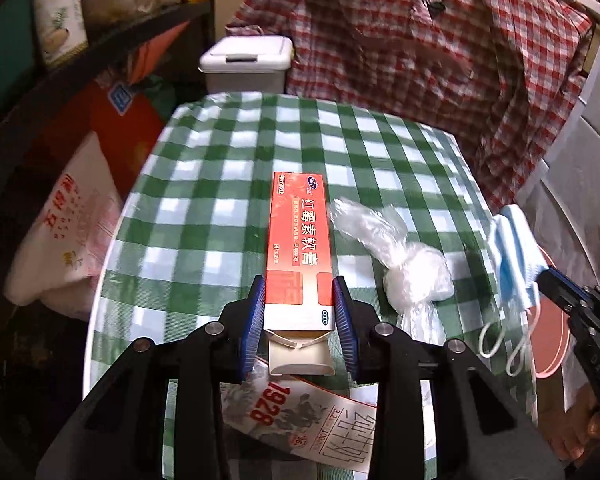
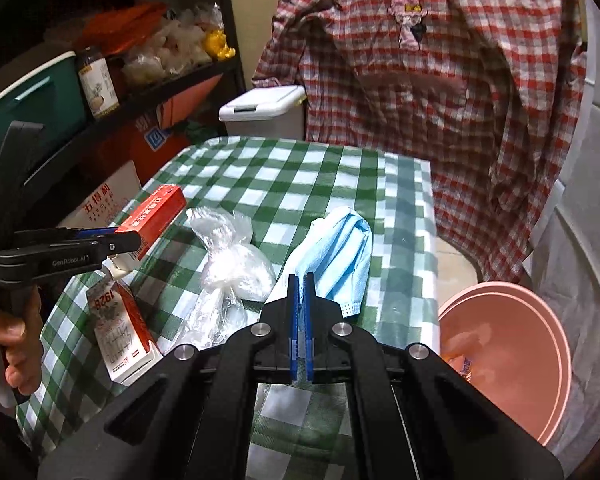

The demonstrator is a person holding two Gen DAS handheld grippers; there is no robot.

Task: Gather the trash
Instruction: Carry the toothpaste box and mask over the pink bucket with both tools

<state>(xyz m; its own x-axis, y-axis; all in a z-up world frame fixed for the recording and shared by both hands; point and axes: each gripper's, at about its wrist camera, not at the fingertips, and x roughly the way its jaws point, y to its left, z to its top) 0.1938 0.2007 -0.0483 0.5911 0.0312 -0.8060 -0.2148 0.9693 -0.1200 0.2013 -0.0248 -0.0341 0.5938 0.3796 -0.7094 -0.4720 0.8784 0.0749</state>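
My left gripper (image 1: 299, 292) is shut on a red and white ointment box (image 1: 298, 240), held above the green checked tablecloth (image 1: 204, 208); its near flap hangs open. In the right wrist view the same box (image 2: 156, 216) sticks out of the left gripper (image 2: 130, 240) at the left. My right gripper (image 2: 301, 280) is shut on a blue face mask (image 2: 340, 252), lifted off the cloth. The mask (image 1: 514, 252) with its white ear loops hangs at the right of the left wrist view. A knotted clear plastic bag (image 2: 232, 268) and a white carton marked 1928 (image 2: 118, 332) lie on the cloth.
A pink basin (image 2: 512, 356) sits off the table's right edge. A white lidded bin (image 2: 260, 108) stands behind the table. A red checked shirt (image 2: 440, 100) hangs at the back. Shelves (image 2: 140, 96) with jars and bags fill the left. A hand (image 2: 20, 340) grips the left tool.
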